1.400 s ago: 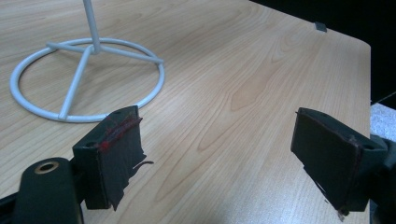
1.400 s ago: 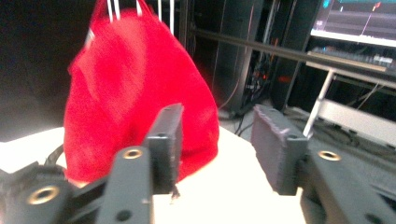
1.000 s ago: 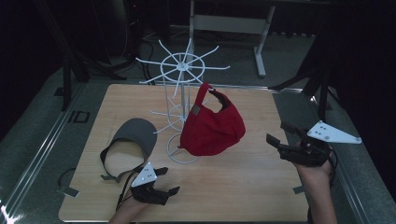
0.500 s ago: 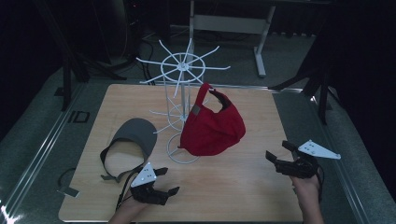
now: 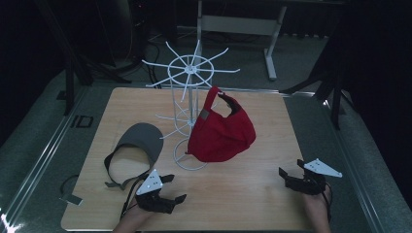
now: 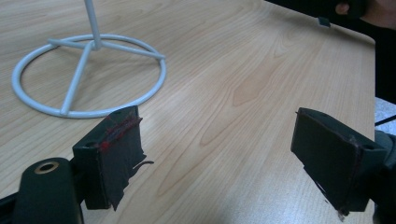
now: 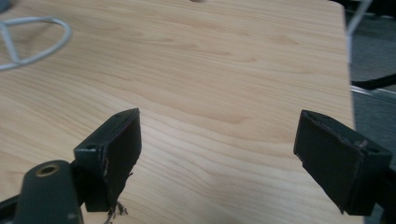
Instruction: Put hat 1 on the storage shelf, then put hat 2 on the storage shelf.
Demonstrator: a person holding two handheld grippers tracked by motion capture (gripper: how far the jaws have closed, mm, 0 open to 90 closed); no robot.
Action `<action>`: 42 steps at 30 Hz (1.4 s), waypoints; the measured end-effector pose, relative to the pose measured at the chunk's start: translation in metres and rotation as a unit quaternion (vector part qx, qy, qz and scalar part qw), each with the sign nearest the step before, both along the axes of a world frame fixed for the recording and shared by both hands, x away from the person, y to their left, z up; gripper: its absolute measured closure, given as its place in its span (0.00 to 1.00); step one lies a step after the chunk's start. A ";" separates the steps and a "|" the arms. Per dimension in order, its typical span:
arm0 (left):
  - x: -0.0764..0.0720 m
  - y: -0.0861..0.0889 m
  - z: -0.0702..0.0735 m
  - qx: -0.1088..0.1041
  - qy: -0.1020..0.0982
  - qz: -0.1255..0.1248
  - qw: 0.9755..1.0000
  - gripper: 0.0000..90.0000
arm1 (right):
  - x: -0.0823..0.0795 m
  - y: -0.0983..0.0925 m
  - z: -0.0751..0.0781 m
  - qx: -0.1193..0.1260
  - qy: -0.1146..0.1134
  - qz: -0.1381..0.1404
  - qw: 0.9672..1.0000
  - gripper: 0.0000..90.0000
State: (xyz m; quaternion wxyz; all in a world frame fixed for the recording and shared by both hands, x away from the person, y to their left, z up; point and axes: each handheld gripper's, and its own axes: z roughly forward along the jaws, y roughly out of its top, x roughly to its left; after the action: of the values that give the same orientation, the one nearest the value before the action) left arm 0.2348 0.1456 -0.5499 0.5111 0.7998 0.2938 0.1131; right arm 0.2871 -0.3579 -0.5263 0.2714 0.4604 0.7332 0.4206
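Note:
A red cap (image 5: 221,136) hangs from an arm of the white wire rack (image 5: 192,73) at the middle of the wooden table (image 5: 252,204). A grey visor (image 5: 141,138) lies flat to the left of the rack's base ring (image 6: 88,113). My left gripper (image 5: 175,188) rests low near the front edge, just in front of the visor, open with bare wood between its jaws (image 6: 219,121). My right gripper (image 5: 290,169) sits low at the front right, away from the cap. Its jaws have just been opening and stand open with nothing between them (image 7: 219,119).
The rack's spokes spread wide above the table's back half. A strap loop of the visor (image 5: 114,182) trails toward the left gripper. Dark stand legs (image 5: 335,97) rise off the table's right side. The table's right edge (image 7: 348,70) is close to the right gripper.
The right gripper has come down from above the table's right side to just over the wood at the front right. The left gripper, cap and visor have not moved.

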 end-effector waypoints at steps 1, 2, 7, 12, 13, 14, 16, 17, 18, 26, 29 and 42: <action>0.000 0.000 0.000 0.000 0.000 0.000 1.000 0.18 | -0.001 -0.002 -0.002 -0.001 -0.002 -0.007 1.000 0.17; 0.000 0.000 0.000 0.001 0.000 0.002 1.000 0.18 | -0.001 -0.003 -0.004 0.002 -0.002 -0.012 1.000 0.17; 0.001 0.001 -0.001 0.008 -0.001 0.008 1.000 0.18 | -0.006 -0.013 -0.007 0.016 -0.019 -0.036 0.999 0.17; 0.002 0.004 0.001 0.017 -0.006 0.008 1.000 0.18 | -0.010 -0.016 -0.007 0.021 -0.031 -0.045 0.998 0.17; 0.001 0.004 0.001 0.018 -0.007 0.007 1.000 0.18 | -0.011 -0.016 -0.008 0.020 -0.031 -0.047 0.998 0.17; 0.001 0.005 0.001 0.018 -0.009 0.011 1.000 0.18 | -0.011 -0.015 -0.009 0.018 -0.031 -0.050 0.998 0.17; -0.001 0.007 0.002 0.024 -0.012 0.016 1.000 0.18 | -0.012 -0.015 -0.012 0.019 -0.032 -0.050 0.998 0.17; -0.002 0.007 0.002 0.027 -0.013 0.019 0.999 0.18 | -0.013 -0.014 -0.014 0.023 -0.033 -0.050 0.998 0.17; -0.002 0.009 0.002 0.027 -0.014 0.019 0.999 0.18 | -0.013 -0.014 -0.015 0.024 -0.035 -0.048 0.998 0.17; -0.013 0.031 0.012 0.027 -0.033 0.046 0.998 0.19 | -0.011 -0.011 -0.026 0.030 -0.044 -0.028 0.998 0.17; -0.018 0.044 0.016 0.024 -0.038 0.068 0.997 0.19 | -0.010 -0.011 -0.026 0.029 -0.043 -0.028 0.998 0.17; -0.037 0.111 0.021 0.037 -0.049 0.180 0.982 0.22 | -0.010 -0.009 -0.028 0.025 -0.038 -0.029 0.999 0.17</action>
State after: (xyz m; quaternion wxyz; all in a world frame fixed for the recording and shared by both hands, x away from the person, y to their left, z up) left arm 0.1980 0.2564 -0.5290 0.4664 0.7456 0.4031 0.2533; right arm 0.2773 -0.3672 -0.5540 0.2995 0.4722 0.6976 0.4479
